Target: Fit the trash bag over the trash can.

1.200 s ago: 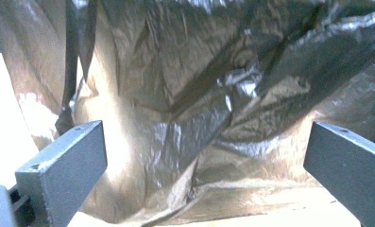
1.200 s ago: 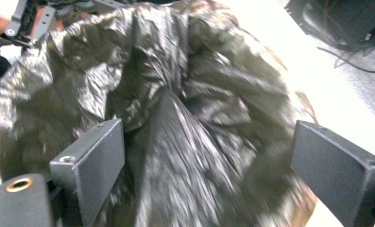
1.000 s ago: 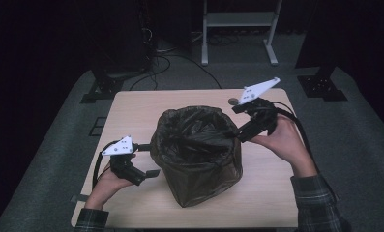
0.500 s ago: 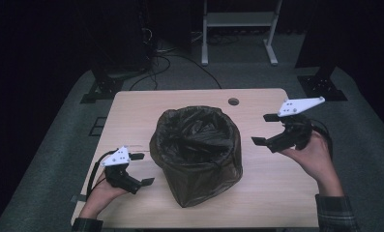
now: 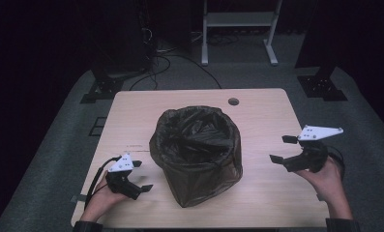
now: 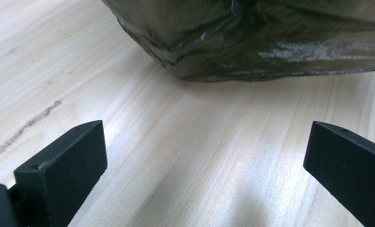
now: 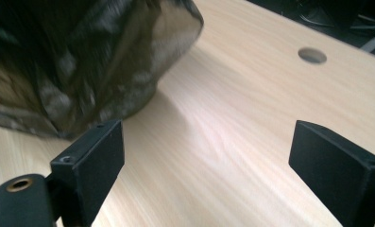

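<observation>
A bin lined with a dark plastic bag (image 5: 197,152) stands in the middle of the wooden table (image 5: 262,111), its mouth open upward. My left gripper (image 5: 141,175) rests low at the near left, open and empty, pointing at the bag's base (image 6: 251,42). My right gripper (image 5: 282,149) hovers at the right of the bin, open with nothing between its jaws, the bag (image 7: 76,61) to its left. Both grippers stand apart from the bag.
A round cable hole (image 5: 233,101) lies in the table near the far edge, also seen as the hole (image 7: 312,55). Beyond the table are a white stand (image 5: 238,29), cables (image 5: 170,58) and dark floor. Bare wood surrounds the bin.
My right gripper has swung from the bag's far right rim out to the right and down toward the near side. My left gripper has sunk a little toward the table.
</observation>
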### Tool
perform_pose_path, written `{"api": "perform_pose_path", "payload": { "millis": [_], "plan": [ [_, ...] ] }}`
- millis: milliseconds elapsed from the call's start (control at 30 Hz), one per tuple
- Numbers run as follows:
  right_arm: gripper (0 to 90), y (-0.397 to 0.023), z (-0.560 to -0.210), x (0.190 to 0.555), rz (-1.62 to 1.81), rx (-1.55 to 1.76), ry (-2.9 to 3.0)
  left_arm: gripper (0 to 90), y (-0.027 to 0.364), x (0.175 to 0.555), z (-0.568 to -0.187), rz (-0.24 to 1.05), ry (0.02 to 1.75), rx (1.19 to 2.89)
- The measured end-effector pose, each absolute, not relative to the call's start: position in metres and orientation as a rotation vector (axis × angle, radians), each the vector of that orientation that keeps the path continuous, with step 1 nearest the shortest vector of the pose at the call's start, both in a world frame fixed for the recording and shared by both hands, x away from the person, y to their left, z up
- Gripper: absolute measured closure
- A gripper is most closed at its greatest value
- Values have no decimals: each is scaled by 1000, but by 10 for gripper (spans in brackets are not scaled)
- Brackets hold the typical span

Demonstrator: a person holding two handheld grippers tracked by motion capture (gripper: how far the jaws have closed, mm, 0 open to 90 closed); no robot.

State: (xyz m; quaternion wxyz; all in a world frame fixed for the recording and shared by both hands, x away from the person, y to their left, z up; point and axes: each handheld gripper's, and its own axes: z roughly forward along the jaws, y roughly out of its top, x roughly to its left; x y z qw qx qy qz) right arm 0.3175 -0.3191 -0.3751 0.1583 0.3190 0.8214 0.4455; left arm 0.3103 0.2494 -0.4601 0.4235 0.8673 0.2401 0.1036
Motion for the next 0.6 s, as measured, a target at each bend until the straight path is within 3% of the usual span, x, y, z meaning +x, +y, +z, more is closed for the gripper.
{"api": "perform_pose_path", "payload": {
  "millis": [600],
  "plan": [
    [97,-354,-467,299,1233,1033,2338,0,248,313,-480,276,637,2289]
  ]
}}
